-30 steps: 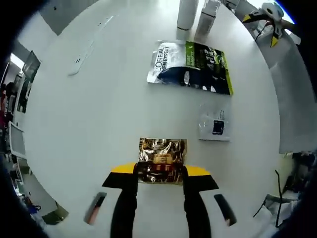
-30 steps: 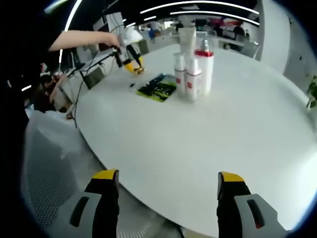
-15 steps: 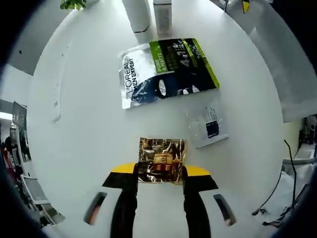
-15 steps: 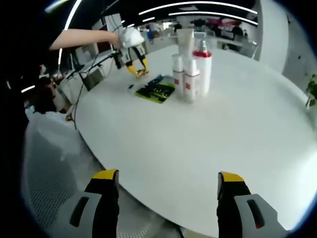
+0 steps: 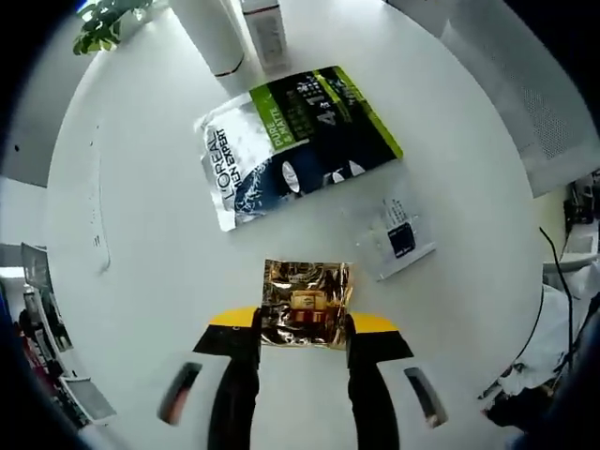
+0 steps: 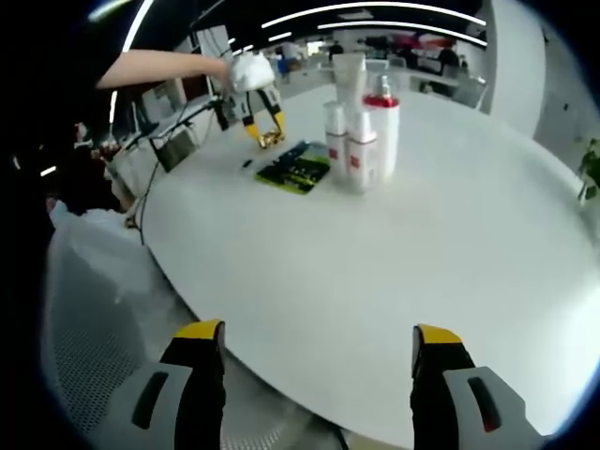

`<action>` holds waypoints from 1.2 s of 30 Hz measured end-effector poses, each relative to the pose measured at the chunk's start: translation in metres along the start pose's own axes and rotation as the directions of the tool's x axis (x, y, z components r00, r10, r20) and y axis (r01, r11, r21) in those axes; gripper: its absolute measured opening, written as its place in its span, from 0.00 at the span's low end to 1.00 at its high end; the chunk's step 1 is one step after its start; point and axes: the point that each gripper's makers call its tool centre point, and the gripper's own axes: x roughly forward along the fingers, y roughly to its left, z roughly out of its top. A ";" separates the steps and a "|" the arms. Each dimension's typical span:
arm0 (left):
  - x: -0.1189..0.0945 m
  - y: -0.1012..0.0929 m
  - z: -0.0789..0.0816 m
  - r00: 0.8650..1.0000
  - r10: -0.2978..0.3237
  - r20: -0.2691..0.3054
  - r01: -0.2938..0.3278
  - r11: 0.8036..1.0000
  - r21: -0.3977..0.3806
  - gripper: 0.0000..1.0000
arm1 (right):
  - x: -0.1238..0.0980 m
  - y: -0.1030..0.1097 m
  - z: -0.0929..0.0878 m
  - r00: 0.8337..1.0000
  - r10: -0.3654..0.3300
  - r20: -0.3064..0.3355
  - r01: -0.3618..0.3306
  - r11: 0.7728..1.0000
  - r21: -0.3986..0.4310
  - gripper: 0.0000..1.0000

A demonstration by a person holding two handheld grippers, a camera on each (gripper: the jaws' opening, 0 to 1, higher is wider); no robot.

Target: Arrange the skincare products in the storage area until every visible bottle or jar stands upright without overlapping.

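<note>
Gripping a gold foil sachet (image 5: 307,305), the left gripper (image 5: 304,337) has its yellow-tipped black jaws closed against the sachet's two lower sides, holding it above the white round table (image 5: 169,244). Item, left gripper view: a large flat pouch (image 5: 295,141), silver, green and black, printed with brand lettering, lying flat on the table beyond the sachet. Item: a small clear sachet with a dark label (image 5: 398,236), lying flat to the right of the gold one and just below the large pouch, apart from both. Item: the bases of a white bottle (image 5: 211,37) and a white box-shaped pack (image 5: 267,33), standing upright at the far edge of the large pouch. Item, right gripper view: the right gripper (image 6: 319,361), jaws spread wide with nothing between them, over the near rim of the table (image 6: 450,244). Item: a cluster of upright white bottles (image 6: 361,127), some with red labels and one with a red cap, standing close together near the table's middle. The green-and-black pouch (image 6: 298,167) lies flat just left of that cluster. The left gripper (image 6: 265,131) appears beyond it, held by a hand (image 6: 246,70) on an outstretched arm, with the gold sachet (image 6: 272,139) at its tips.
</note>
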 end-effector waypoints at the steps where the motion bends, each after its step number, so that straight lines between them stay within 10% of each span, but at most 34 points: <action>1: 0.002 0.000 0.000 1.000 0.000 -0.001 0.000 1.000 0.000 0.31 | 0.000 0.000 0.000 1.000 -0.001 -0.001 0.001 1.000 0.000 0.85; 11: 0.001 0.004 0.000 0.999 -0.001 0.037 0.004 0.997 -0.080 0.37 | 0.000 0.000 -0.001 1.000 -0.001 -0.005 0.001 1.000 0.003 0.85; 16: -0.006 0.008 -0.007 0.996 0.041 0.080 -0.020 0.967 -0.253 0.43 | 0.000 0.000 -0.001 1.000 0.000 -0.005 0.000 1.000 -0.001 0.85; 19: -0.008 0.008 -0.012 0.992 0.073 0.104 -0.023 0.909 -0.417 0.48 | 0.000 0.000 -0.001 1.000 0.001 -0.005 -0.001 1.000 -0.002 0.85; 23: -0.007 0.001 -0.013 0.984 0.103 0.143 0.019 0.745 -0.667 0.53 | 0.001 0.001 -0.001 1.000 0.006 -0.003 -0.006 1.000 -0.004 0.85; 31: 0.006 -0.015 -0.018 0.987 0.134 0.087 0.001 0.542 -0.840 0.52 | 0.000 0.003 0.000 1.000 0.013 0.000 -0.013 1.000 -0.006 0.85; 36: 0.008 -0.010 -0.008 0.979 0.180 0.099 0.030 0.353 -0.935 0.55 | 0.001 0.003 0.000 1.000 0.018 -0.001 -0.018 1.000 -0.007 0.86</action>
